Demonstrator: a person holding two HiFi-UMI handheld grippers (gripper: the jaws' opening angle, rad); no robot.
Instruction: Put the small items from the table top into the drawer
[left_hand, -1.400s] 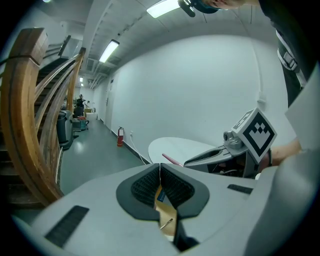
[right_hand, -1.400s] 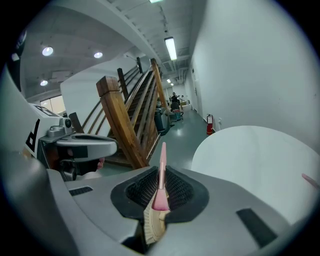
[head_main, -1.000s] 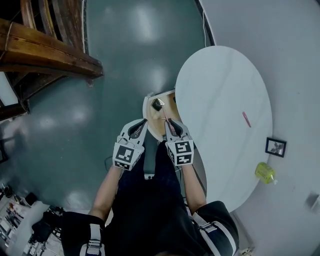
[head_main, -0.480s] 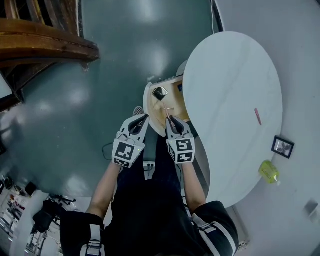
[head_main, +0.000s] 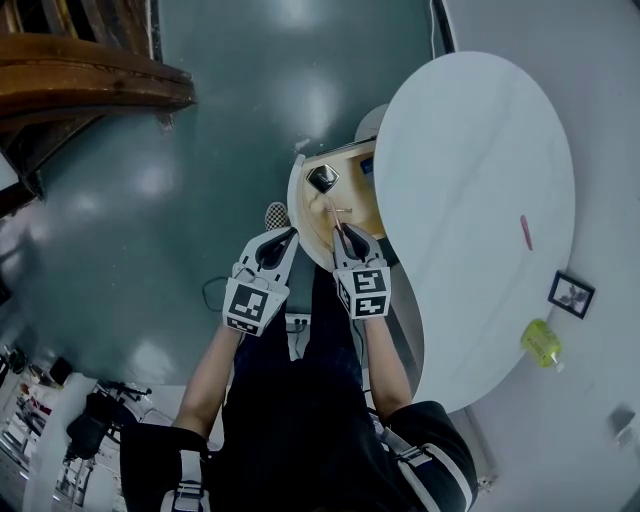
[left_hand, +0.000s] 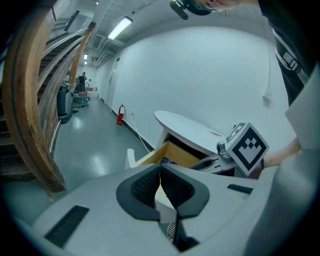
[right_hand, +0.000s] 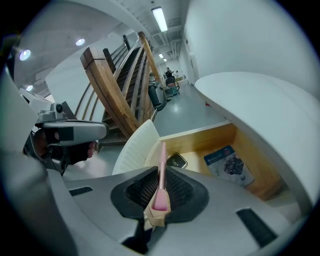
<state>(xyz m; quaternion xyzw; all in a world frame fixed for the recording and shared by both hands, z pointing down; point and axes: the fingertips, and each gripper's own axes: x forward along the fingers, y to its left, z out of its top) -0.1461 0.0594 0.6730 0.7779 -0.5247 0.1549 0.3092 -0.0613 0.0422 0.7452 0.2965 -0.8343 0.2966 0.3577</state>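
Observation:
A wooden drawer (head_main: 351, 228) stands open under the white oval table (head_main: 470, 190). My right gripper (head_main: 339, 233) is shut on a thin pink pen (right_hand: 161, 165), whose tip (head_main: 331, 216) points over the drawer. Inside the drawer lie a small black item (head_main: 321, 178) and a blue card (right_hand: 229, 165). The left gripper (head_main: 280, 238) hangs just left of the drawer front, jaws shut on nothing (left_hand: 160, 172). On the table top I see another pink pen (head_main: 525, 232), a small framed picture (head_main: 572, 294) and a yellow object (head_main: 540, 343).
The drawer's white curved front (right_hand: 135, 150) faces me. A wooden staircase (head_main: 90, 85) rises at the upper left above the grey-green floor. My legs and a checked shoe (head_main: 276, 214) are below the grippers. A white wall borders the table on the right.
Both grippers have sunk toward the open drawer, the right one still carrying the pink pen. The drawer now shows closer to the pen's tip in the head view.

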